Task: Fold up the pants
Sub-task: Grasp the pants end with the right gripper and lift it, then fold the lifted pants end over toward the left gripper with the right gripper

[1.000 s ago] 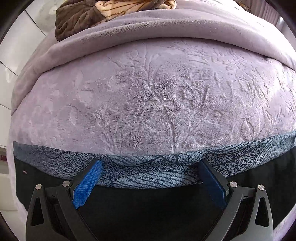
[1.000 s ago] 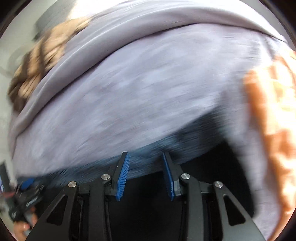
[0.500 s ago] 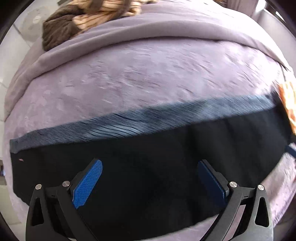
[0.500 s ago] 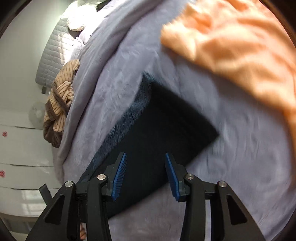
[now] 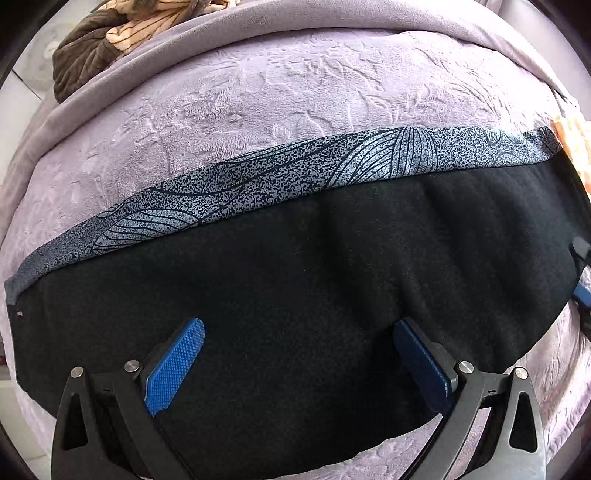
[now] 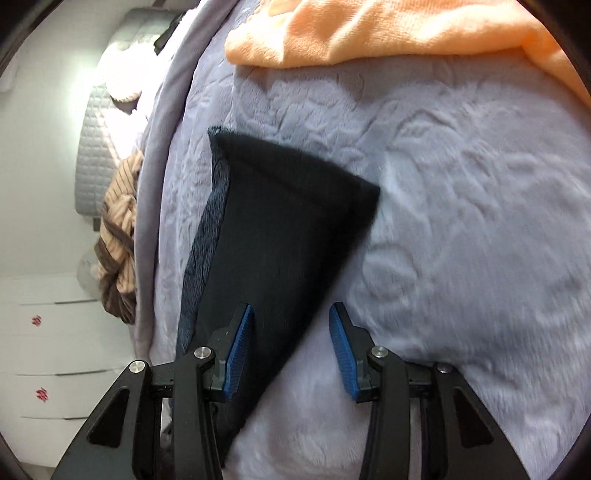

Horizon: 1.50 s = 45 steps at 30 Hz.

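The black pants (image 5: pixel 314 266) lie folded lengthwise on the lilac embossed blanket (image 5: pixel 295 92), with a grey-blue patterned strip (image 5: pixel 295 184) along their far edge. My left gripper (image 5: pixel 299 350) is wide open and empty, hovering above the middle of the pants. In the right wrist view the pants (image 6: pixel 280 229) run away from me as a long dark band. My right gripper (image 6: pixel 291 339) is open and empty over their near right edge. A bit of the right gripper (image 5: pixel 581 269) shows at the right rim of the left wrist view.
An orange garment (image 6: pixel 388 29) lies on the blanket beyond the pants' end. A brown and tan striped garment (image 5: pixel 122 29) sits at the bed's far edge, also in the right wrist view (image 6: pixel 118 236). White drawers (image 6: pixel 44 350) stand beside the bed.
Both grippers have pulled back and up from the pants' far edge. The pants now lie flat and released. The right gripper has swung toward the pants' end and opened slightly wider.
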Each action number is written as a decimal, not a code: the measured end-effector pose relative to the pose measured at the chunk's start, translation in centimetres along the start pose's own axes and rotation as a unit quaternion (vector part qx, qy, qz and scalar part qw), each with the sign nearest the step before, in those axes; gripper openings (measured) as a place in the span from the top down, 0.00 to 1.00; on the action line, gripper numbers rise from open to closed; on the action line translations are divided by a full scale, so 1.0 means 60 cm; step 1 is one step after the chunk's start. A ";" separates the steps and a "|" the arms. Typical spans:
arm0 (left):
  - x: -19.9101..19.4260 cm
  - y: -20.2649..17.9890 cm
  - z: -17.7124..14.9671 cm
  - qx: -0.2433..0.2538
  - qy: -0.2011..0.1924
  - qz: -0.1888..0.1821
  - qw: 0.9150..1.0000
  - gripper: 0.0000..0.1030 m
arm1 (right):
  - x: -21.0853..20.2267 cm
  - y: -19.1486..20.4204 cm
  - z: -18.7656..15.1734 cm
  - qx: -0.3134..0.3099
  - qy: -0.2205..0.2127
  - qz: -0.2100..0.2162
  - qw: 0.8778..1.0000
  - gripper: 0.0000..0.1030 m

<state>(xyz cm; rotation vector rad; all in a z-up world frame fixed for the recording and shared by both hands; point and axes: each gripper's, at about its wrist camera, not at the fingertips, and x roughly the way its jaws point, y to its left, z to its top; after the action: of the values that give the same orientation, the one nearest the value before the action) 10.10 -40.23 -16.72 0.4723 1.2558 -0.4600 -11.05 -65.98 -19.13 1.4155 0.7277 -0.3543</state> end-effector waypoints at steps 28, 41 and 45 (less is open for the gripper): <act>-0.062 -0.024 0.030 -0.001 -0.047 -0.044 0.998 0.24 | -0.042 0.252 -0.045 -0.207 0.013 0.086 0.975 0.86; -0.114 0.308 -0.109 -0.127 -0.028 0.007 0.991 0.24 | 0.152 0.456 -0.338 -0.472 0.098 -0.057 0.874 0.85; -0.094 0.385 -0.161 -0.169 -0.001 0.019 0.985 0.24 | 0.276 0.447 -0.447 -0.529 0.132 -0.137 0.827 0.79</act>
<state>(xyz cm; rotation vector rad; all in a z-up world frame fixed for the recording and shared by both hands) 14.34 -15.42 -11.61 0.2073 1.2894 -0.2087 11.45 -32.72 -9.07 0.2874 1.1207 0.0645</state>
